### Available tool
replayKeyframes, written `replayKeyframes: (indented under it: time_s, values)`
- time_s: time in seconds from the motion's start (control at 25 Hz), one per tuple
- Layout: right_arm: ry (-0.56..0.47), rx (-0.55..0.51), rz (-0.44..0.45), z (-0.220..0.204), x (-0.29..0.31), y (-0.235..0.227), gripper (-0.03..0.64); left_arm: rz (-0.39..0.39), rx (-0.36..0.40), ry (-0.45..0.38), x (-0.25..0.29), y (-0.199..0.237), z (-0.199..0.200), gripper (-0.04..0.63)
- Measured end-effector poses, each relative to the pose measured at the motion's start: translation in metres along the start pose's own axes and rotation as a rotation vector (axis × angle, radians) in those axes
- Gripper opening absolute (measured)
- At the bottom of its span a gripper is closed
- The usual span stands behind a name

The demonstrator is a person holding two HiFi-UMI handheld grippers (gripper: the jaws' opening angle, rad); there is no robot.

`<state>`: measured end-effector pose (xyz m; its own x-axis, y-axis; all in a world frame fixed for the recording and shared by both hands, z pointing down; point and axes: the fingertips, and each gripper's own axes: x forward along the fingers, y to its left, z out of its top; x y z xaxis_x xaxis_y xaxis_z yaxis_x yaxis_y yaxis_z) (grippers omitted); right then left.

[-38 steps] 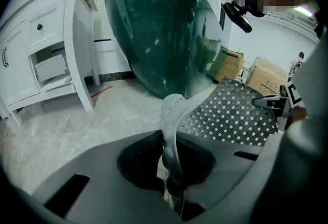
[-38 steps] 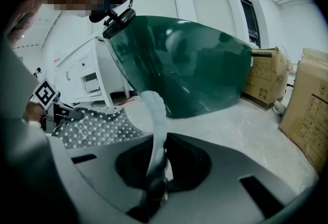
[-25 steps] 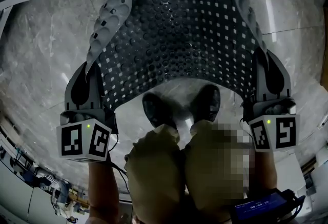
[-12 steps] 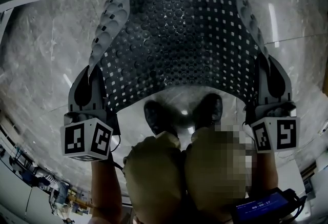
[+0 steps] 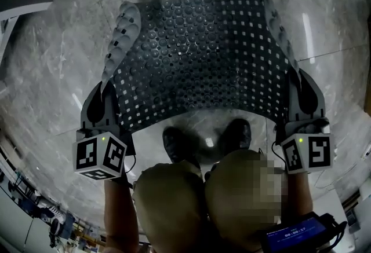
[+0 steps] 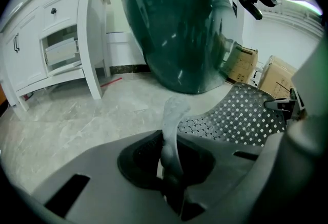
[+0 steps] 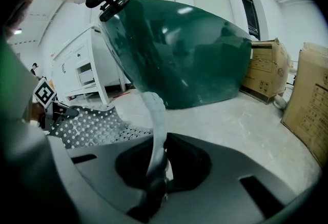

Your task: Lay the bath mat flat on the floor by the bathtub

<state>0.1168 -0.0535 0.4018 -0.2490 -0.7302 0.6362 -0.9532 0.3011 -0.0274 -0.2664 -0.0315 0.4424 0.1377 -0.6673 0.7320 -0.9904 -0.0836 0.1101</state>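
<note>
The bath mat (image 5: 197, 55), dark grey with holes and round bumps, hangs spread out over the marble floor in front of my feet. Its left edge (image 5: 119, 37) curls up and shows a paler underside. My left gripper (image 5: 110, 81) is shut on the near left corner. My right gripper (image 5: 294, 81) is shut on the near right corner. In the left gripper view the mat's edge (image 6: 171, 125) stands up between the closed jaws of the left gripper (image 6: 171, 171). The right gripper (image 7: 156, 174) pinches the mat's other edge (image 7: 156, 125) the same way. The dark green bathtub (image 6: 179, 28) (image 7: 189, 54) stands just beyond the mat.
A white vanity cabinet (image 6: 51, 38) stands left of the tub. Cardboard boxes (image 6: 277, 72) (image 7: 312, 95) sit to its right. My two dark shoes (image 5: 177, 142) are on the marble floor (image 5: 52, 90) just behind the mat's near edge.
The mat and both grippers have sunk toward the floor, the left side more. The curled left edge now sits lower and looks smaller in the head view.
</note>
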Motion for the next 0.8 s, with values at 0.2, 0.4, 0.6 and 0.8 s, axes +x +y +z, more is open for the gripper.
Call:
replayKeyframes:
  time_s: [0.2, 0.4, 0.6, 0.8]
  values:
    - [-0.059, -0.003, -0.004, -0.021, 0.009, -0.006, 0.028, 0.017, 0.015, -0.056, 0.009, 0.003, -0.012, 0.04]
    - [-0.068, -0.005, -0.008, -0.03, 0.021, -0.012, 0.028, 0.027, 0.027, -0.081, 0.022, 0.009, -0.015, 0.04]
    - [-0.058, 0.012, -0.019, -0.037, 0.021, -0.016, 0.028, 0.04, 0.044, -0.068, 0.026, 0.013, -0.021, 0.04]
    - [-0.067, 0.028, -0.041, -0.036, 0.021, -0.021, 0.028, 0.068, 0.052, -0.056, 0.028, 0.021, -0.027, 0.04]
